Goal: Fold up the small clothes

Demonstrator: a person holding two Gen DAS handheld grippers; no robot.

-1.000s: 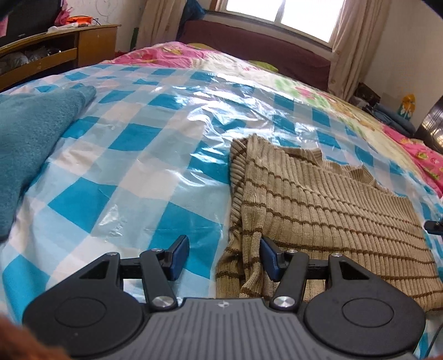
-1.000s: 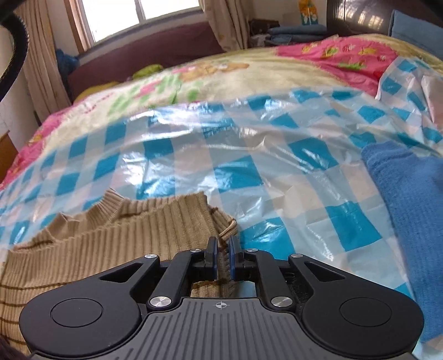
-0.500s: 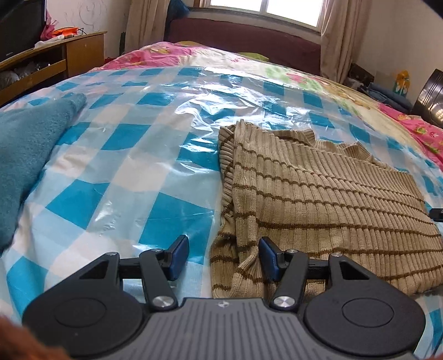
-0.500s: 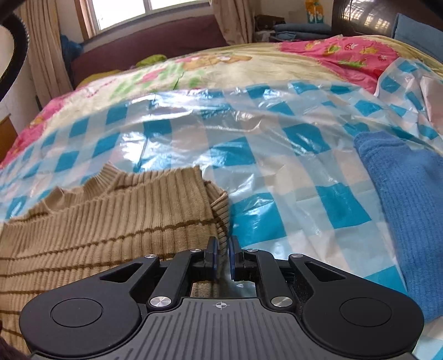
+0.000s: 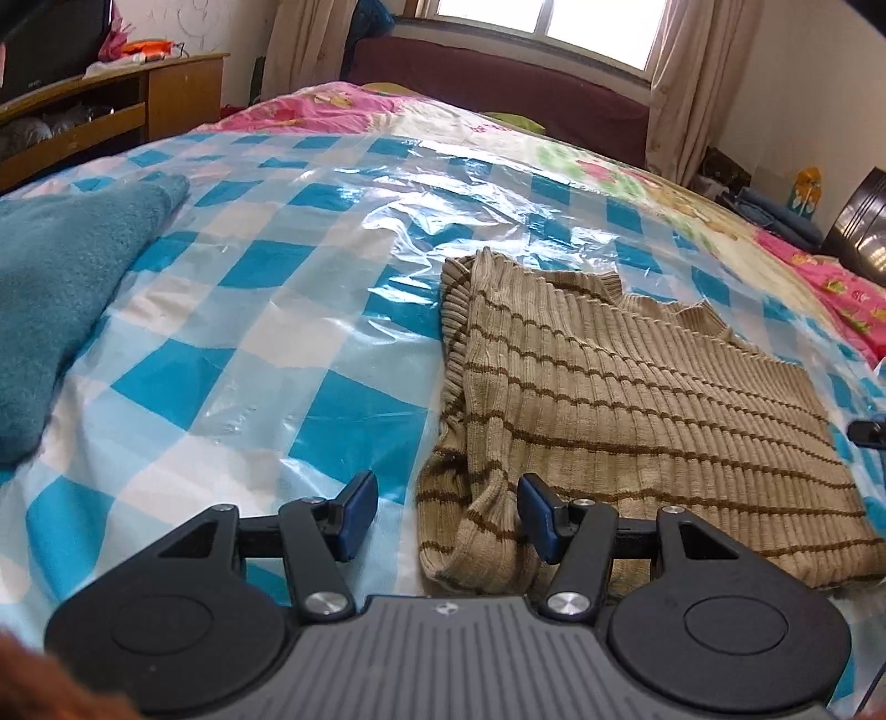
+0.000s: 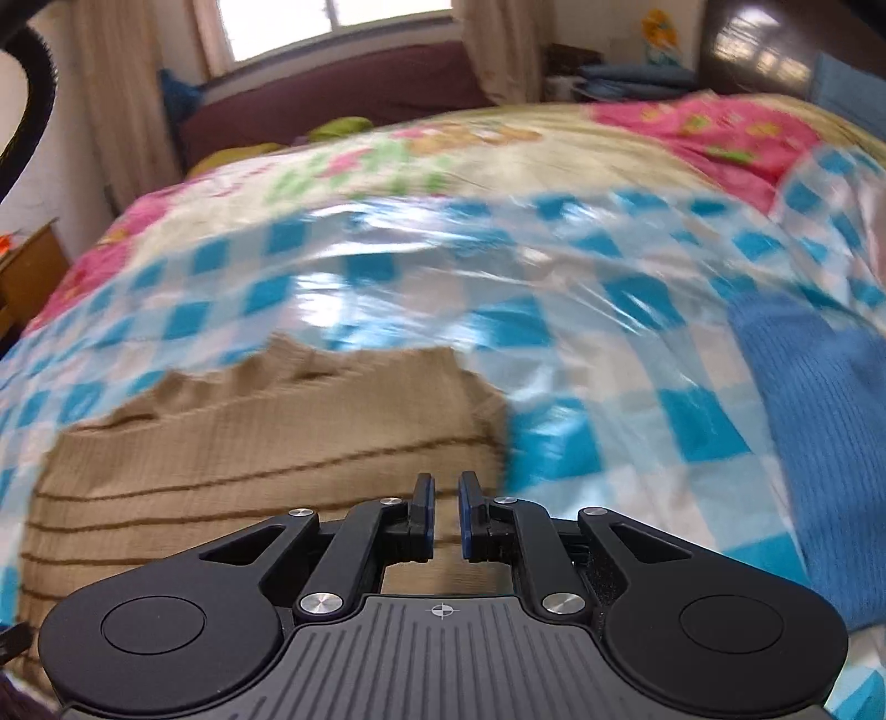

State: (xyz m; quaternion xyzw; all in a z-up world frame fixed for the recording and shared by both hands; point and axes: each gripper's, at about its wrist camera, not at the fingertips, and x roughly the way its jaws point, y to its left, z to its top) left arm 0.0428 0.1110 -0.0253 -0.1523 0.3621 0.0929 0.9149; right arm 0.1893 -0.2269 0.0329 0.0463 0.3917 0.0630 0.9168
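**Striped sweater on the bed, both grippers at its near corners**

A tan ribbed sweater [image 5: 637,399] with thin brown stripes lies spread on a glossy blue-and-white checked plastic sheet [image 5: 266,343] that covers the bed. Its neckline faces the far side, toward the window. Along the sweater's left edge the knit is doubled over in a narrow fold, and the near left corner is bunched and rumpled.

The left gripper [image 5: 447,512] hovers over that bunched corner with its jaws standing well apart; the rumpled knit shows in the gap between them, and neither blue pad presses on it. The right gripper [image 6: 446,515] sits above the sweater's near right part [image 6: 266,459], close to its right edge. Its jaws are only slightly parted and are opening; the narrow gap between the pads holds nothing, with the knit showing beneath. The right view is blurred.

A teal fleece garment [image 5: 61,288] lies on the sheet well to the left of the sweater, and a blue knitted garment [image 6: 819,421] lies well to its right. Beyond the sheet a floral quilt [image 5: 554,144] covers the far half of the bed. A wooden shelf unit [image 5: 111,111] stands at the far left, and curtains [image 5: 698,77] frame the window [image 5: 598,27].
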